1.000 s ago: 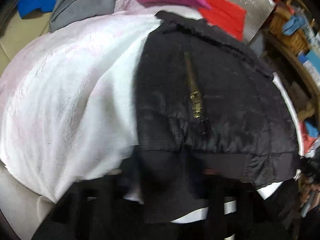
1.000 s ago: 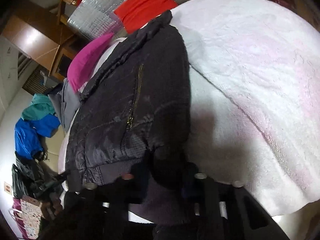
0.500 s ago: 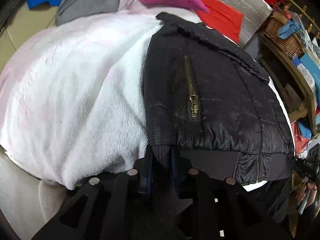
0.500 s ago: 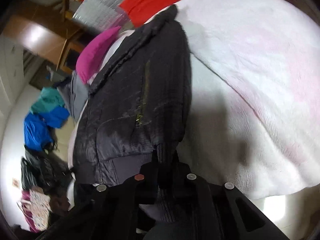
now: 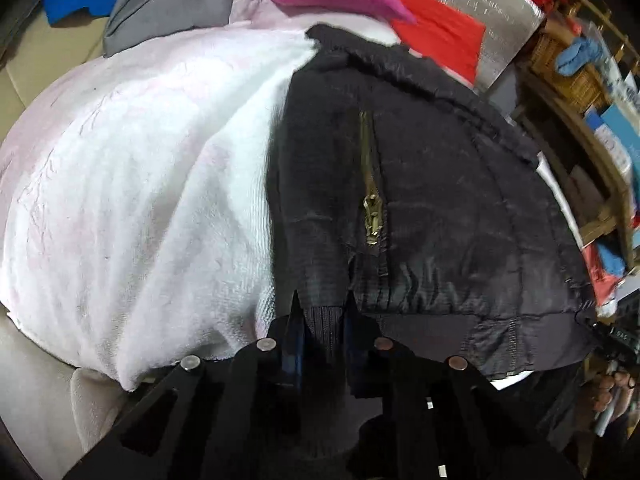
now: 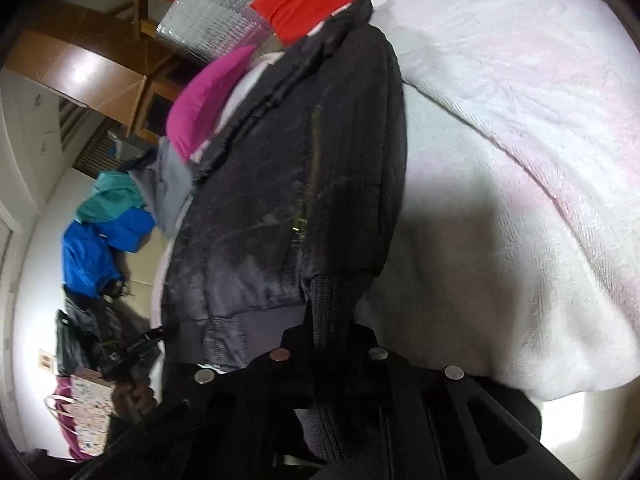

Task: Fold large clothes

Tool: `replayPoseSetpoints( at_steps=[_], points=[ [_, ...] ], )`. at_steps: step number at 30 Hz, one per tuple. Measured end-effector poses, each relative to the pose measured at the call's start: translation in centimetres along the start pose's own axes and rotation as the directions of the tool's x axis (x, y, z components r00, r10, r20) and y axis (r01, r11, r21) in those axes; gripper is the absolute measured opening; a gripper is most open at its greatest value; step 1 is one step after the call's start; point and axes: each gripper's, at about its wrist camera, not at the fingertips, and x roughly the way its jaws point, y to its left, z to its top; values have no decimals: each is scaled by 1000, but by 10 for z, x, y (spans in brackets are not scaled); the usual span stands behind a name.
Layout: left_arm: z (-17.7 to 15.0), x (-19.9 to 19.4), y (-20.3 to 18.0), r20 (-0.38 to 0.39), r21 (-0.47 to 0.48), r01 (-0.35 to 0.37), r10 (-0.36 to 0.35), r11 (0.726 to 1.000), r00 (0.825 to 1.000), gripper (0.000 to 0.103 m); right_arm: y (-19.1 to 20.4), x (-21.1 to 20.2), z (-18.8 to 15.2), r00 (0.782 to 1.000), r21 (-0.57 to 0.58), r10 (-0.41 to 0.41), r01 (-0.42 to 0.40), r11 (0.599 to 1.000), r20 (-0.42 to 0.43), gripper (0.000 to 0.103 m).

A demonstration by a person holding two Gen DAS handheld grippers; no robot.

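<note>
Lying on the white blanket (image 5: 152,200), the black jacket (image 5: 440,208) has bare blanket on its left. The left gripper (image 5: 322,312) is closing on its ribbed cuff (image 5: 324,316); the right gripper (image 6: 332,320) pinches ribbed cuff too, both tipped down.

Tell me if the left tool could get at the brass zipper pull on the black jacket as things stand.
Probably not right away: the left tool is closing on the jacket's ribbed cuff. The zipper pull lies uncovered just ahead, so once it lets go the way looks free.

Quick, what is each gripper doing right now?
Left gripper: closing on the black jacket's ribbed cuff, which sits between its fingers.
Right gripper: shut on the same cuff.
</note>
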Motion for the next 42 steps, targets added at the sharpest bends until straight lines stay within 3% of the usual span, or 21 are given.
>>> replayPoseSetpoints(
  at_steps=[9, 15, 24, 42],
  points=[
    [-25, -48, 11, 55, -6, 33, -33, 999, 998, 15, 16, -28, -31, 997, 0, 78, -78, 997, 19, 9],
    [-58, -72, 22, 53, -4, 51, -51, 999, 997, 15, 13, -50, -57, 996, 14, 90, -90, 996, 19, 9],
    [-75, -92, 27, 54, 19, 50, -51, 999, 997, 15, 9, -62, -77, 997, 20, 80, -80, 997, -9, 9],
    [-53, -94, 18, 71, 52, 56, -60, 997, 996, 15, 6, -83, -82, 996, -13, 80, -81, 997, -31, 9]
  ],
)
